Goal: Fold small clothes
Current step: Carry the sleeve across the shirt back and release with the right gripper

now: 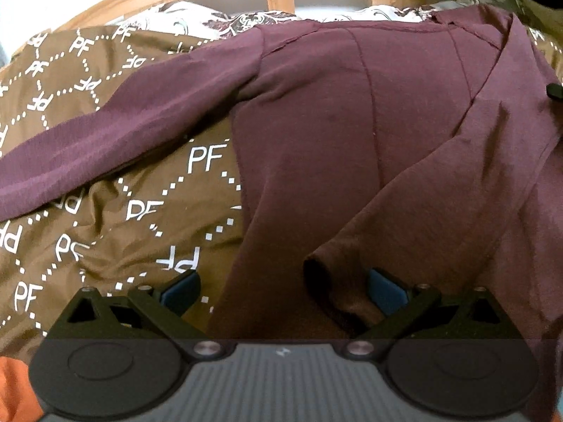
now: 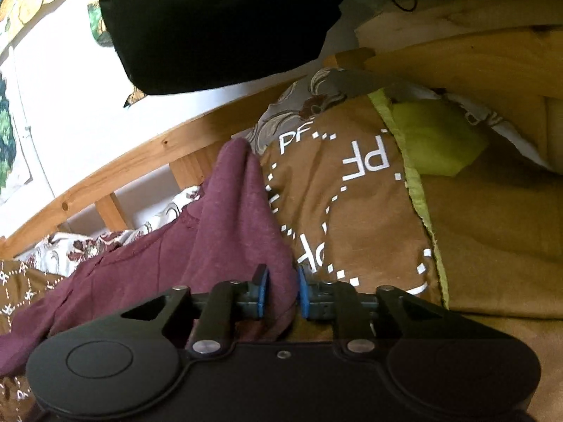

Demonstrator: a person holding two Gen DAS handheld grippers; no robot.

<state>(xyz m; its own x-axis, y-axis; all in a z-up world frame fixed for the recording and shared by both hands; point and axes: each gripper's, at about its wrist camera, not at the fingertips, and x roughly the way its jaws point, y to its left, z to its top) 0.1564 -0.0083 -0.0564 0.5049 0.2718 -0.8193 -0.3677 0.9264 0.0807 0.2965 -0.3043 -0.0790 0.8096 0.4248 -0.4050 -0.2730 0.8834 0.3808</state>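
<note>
Two claws on shirt (image 1: 316,123): right claw (image 2: 283,290) clamped on bunched cloth, left claw (image 1: 281,290) stood apart. Best: pull sleeve taut before creasing.

My left view cuts the shirt (image 1: 352,140) off at 3 o'clock and an orange cloth (image 1: 14,387) at 7; right view's black bulk (image 2: 218,24) unidentifiable.

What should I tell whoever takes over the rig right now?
Right gripper: shut on a bunched edge of the maroon shirt.
Left gripper: open, the folded-in sleeve cuff between its pads, not pinched.
Shirt lies on the brown PF-print bedspread; one sleeve spread out to the side.
Done: one sleeve folded across the body. Left: other sleeve, then the body.
</note>
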